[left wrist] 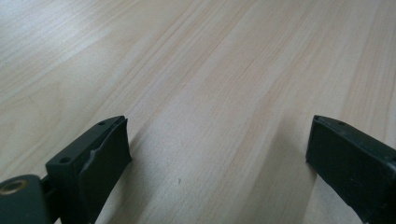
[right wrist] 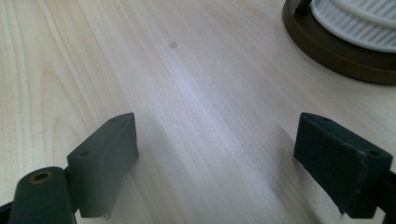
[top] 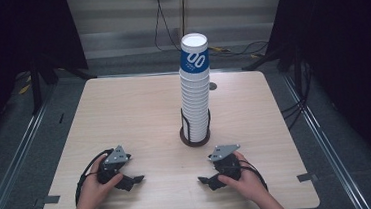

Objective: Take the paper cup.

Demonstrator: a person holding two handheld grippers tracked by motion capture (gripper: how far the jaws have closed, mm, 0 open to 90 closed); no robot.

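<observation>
**High view: both grippers idle at the near edge, cup stack untouched**

High view puts the tall stack of paper cups [top: 195, 91] upright in its round dark holder [top: 195, 138], about the middle of the table [top: 139, 113] and a little toward the far edge. I have the left gripper [top: 135, 179] near the near left corner and the right gripper [top: 202, 180] near the near right corner, both low over the wood and pointing inward at each other. Both are well apart from the stack.

In the left gripper view the two black jaws stand spread with only bare wood between them. The right gripper view shows the same: jaws wide, nothing pinched, and the holder's brown rim [right wrist: 327, 51] with the ribbed bottom cups [right wrist: 359, 21] off at the upper right.

My worry is the height of that stack. I judge that a sideways bump anywhere high up would tip or bow it, and pulling the top cup [top: 194, 53] could drag several nested cups along. Approaching with one gripper alone, with nothing steadying the lower stack, seems the likeliest cause.
</observation>
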